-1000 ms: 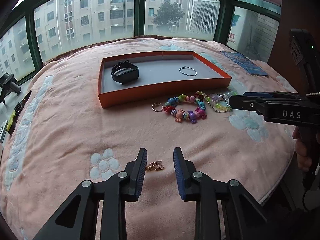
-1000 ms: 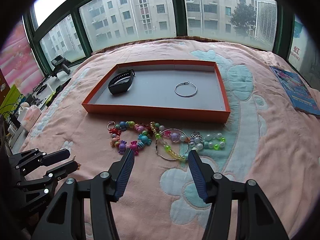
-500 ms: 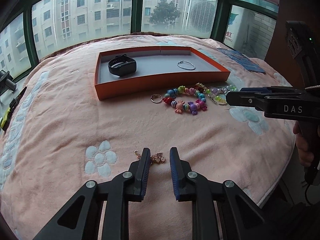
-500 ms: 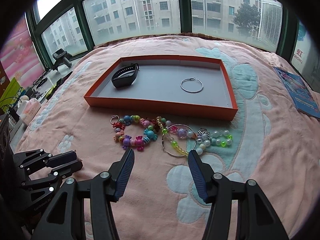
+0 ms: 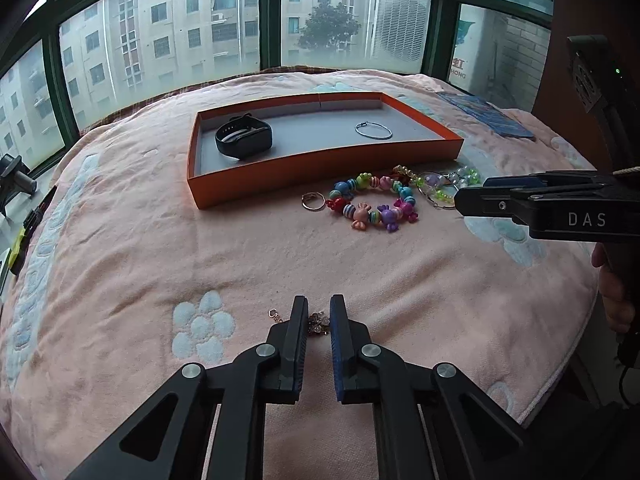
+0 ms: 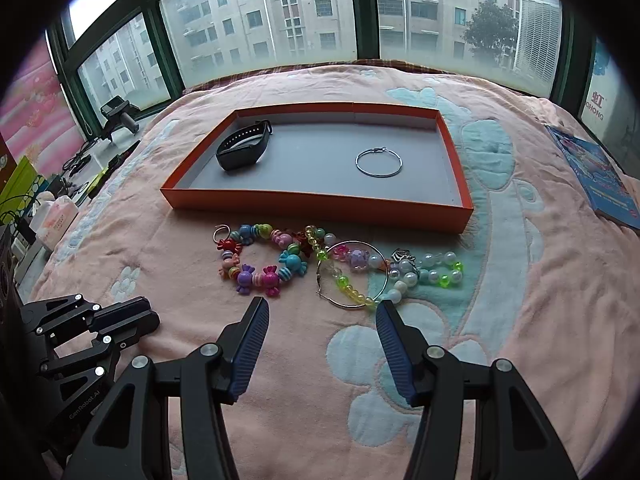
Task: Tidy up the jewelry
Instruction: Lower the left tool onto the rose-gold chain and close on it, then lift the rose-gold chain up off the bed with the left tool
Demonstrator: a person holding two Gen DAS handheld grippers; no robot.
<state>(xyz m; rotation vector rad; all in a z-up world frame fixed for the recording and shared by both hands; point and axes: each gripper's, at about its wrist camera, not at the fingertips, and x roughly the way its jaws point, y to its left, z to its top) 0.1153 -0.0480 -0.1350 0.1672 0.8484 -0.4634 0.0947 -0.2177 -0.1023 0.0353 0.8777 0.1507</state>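
Observation:
An orange tray (image 5: 320, 172) (image 6: 312, 204) on the pink blanket holds a black smart band (image 5: 243, 141) (image 6: 244, 146) and a silver hoop (image 5: 373, 130) (image 6: 378, 163). In front of it lie a small ring (image 5: 313, 201), a colourful candy-bead bracelet (image 5: 372, 201) (image 6: 260, 258), a hoop with beads (image 6: 352, 274) and a pearl-and-green bracelet (image 6: 428, 272). My left gripper (image 5: 319, 320) is nearly shut around a small rose-gold chain (image 5: 316, 322) lying on the blanket. My right gripper (image 6: 322, 312) is wide open just short of the beaded pieces.
A blue booklet (image 6: 600, 180) lies at the right edge of the bed. A windowsill with tools (image 6: 116, 114) and boxes runs along the left. Green-framed windows stand behind the bed.
My left gripper's fingers have closed in step by step around the rose-gold chain. My right gripper has crept slightly forward toward the beads and stays open.

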